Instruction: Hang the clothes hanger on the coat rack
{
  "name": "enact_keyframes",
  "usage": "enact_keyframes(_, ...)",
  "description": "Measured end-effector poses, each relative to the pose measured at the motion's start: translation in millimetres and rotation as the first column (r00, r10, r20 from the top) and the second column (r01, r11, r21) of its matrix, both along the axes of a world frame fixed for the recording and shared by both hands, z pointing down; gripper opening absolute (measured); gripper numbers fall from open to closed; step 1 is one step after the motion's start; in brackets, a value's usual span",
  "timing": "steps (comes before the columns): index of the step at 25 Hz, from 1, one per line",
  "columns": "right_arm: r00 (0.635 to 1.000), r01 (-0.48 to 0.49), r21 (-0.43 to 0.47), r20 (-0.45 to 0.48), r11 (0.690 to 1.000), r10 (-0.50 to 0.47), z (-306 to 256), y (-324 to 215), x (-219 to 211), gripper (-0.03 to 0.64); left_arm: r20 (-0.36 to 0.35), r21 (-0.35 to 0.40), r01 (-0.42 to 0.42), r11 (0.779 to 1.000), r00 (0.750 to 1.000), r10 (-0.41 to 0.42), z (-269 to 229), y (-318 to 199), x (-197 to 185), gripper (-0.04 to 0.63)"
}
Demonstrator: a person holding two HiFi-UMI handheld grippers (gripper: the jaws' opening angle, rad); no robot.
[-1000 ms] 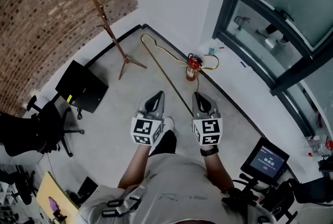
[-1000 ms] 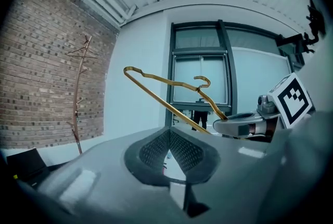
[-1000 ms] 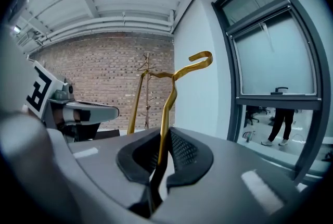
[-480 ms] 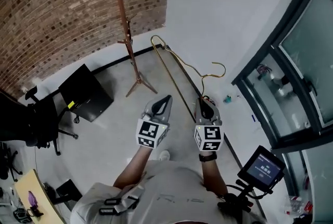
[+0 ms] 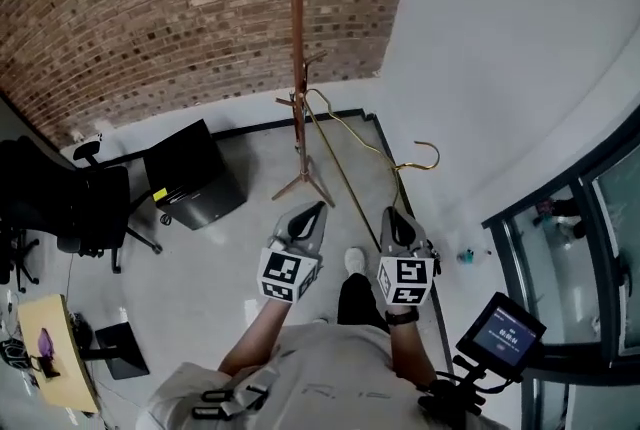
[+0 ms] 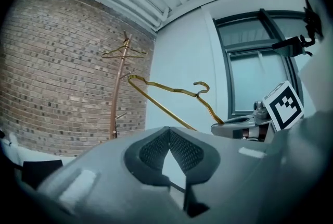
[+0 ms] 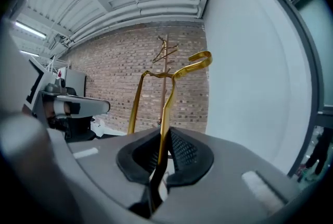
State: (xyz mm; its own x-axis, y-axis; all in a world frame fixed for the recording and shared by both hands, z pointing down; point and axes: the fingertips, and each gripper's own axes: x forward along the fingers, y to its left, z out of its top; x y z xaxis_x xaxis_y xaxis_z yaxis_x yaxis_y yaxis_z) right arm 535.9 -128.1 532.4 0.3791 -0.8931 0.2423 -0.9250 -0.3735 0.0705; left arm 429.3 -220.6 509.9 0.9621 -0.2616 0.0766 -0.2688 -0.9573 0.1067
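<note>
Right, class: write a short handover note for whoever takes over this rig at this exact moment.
Right hand-held gripper: shut on the wire of the hanger, hook uppermost.
Left hand-held gripper: shut, nothing in it.
Coat rack: stands ahead by the brick wall, apart from the hanger.
Done: hanger is picked up and held off the floor.
Left: get up to the rack, then slip the hook over one of its arms and let go.

A brick wall (image 5: 150, 8) fills the far side. On the left stand a black office chair (image 5: 70, 208) and a black cabinet (image 5: 195, 173). A small lit screen (image 5: 500, 333) sits near right, beside the window (image 5: 600, 248).
</note>
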Motion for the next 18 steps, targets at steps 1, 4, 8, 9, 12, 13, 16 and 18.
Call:
enact_keyframes(1,1.0,0.028,0.004,0.0,1.0,-0.028,0,-21,13,0.013,0.003,0.002,0.03,1.0,1.0,-0.03,2,-18,9,0.0)
enact_keyframes(4,0.992,0.125,0.02,-0.014,0.992,-0.125,-6,-82,45,0.013,0.003,0.01,0.123,0.992,0.992,-0.123,2,-66,35,0.0)
enact_keyframes(8,0.966,0.252,0.036,-0.063,0.967,-0.25,-29,-159,82,0.014,-0.024,0.035,0.223,0.974,0.975,-0.222,-20,-123,68,0.0)
enact_keyframes(9,0.961,0.271,0.035,-0.075,0.962,-0.268,-34,-175,93,0.014,-0.032,0.046,0.237,0.97,0.971,-0.236,-29,-135,79,0.0)
enact_keyframes(12,0.936,0.34,0.04,-0.111,0.94,-0.334,-47,-222,117,0.015,-0.045,0.082,0.299,0.951,0.954,-0.296,-46,-168,98,0.0)
enact_keyframes(13,0.925,0.368,0.047,-0.123,0.928,-0.361,-51,-237,121,0.015,-0.045,0.093,0.325,0.941,0.946,-0.322,-48,-180,101,0.0)
enact_keyframes(16,0.892,0.44,0.054,-0.144,0.896,-0.429,-57,-271,129,0.015,-0.046,0.083,0.379,0.921,0.925,-0.377,-50,-206,110,0.0)
enact_keyframes(18,0.86,0.496,0.047,-0.165,0.867,-0.483,-60,-289,130,0.015,-0.053,0.067,0.406,0.911,0.914,-0.403,-54,-218,115,0.0)
